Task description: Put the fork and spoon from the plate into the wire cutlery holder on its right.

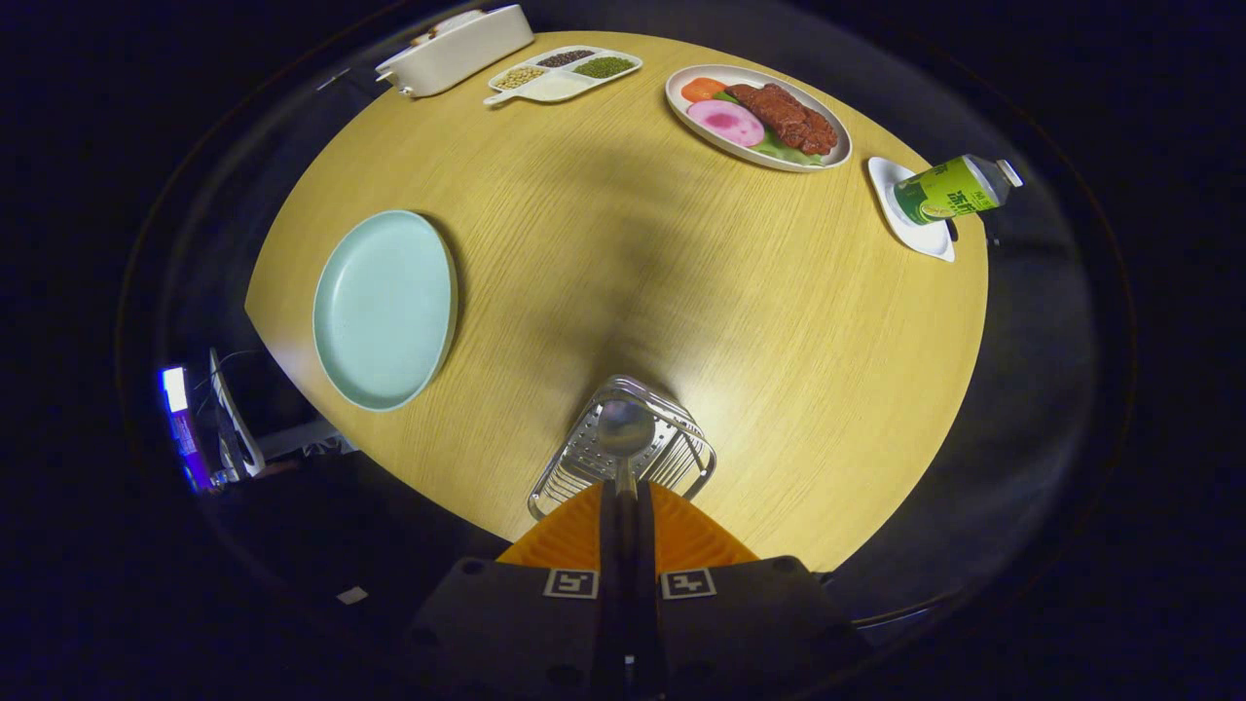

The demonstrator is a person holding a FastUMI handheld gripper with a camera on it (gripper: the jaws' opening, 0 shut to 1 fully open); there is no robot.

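gripper (625, 497) clamps spoon (625, 428) | above wire holder (681, 458)

Gripper (627, 497) with two wedge-shaped ribbed fingers (574, 535) pressed close together, a narrow dark slot between them, dark boxy body behind, two square black-and-white markers by the finger roots, small round screw holes near the body's corners

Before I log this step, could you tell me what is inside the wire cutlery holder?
The tongs, shut on the spoon, hold its bowl over the wire cutlery holder. The holder's perforated base shows; the spoon and tongs cover the rest, so a fork cannot be confirmed.
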